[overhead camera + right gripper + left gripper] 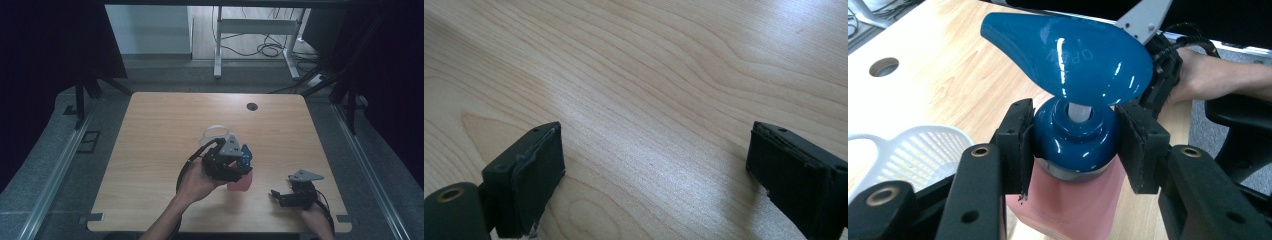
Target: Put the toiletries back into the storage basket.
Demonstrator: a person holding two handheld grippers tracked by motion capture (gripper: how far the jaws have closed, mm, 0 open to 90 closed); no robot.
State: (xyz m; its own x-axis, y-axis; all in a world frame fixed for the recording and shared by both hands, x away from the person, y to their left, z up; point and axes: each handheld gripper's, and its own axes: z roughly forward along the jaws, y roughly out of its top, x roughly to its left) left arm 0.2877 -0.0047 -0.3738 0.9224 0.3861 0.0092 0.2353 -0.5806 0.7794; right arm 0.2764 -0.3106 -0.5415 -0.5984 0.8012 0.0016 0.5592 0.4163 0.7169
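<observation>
A pink bottle (1068,210) with a blue pump head (1068,60) is held above the wooden table (160,130). My left gripper (1074,137) is shut on the bottle's blue collar, its pads pressing both sides. From above, the same gripper (235,165) sits mid-table with the pink bottle (240,182) below it and the blue pump (244,156) beside it. My right gripper (276,195) rests near the front right of the table. Its jaws stand wide apart over bare wood, with nothing between its pads (531,175).
A white plastic strainer basket (216,134) lies on the table just behind the left gripper, also at the left gripper view's lower left (918,150). A round cable hole (252,106) is near the far edge. A desk frame and cables stand beyond the table.
</observation>
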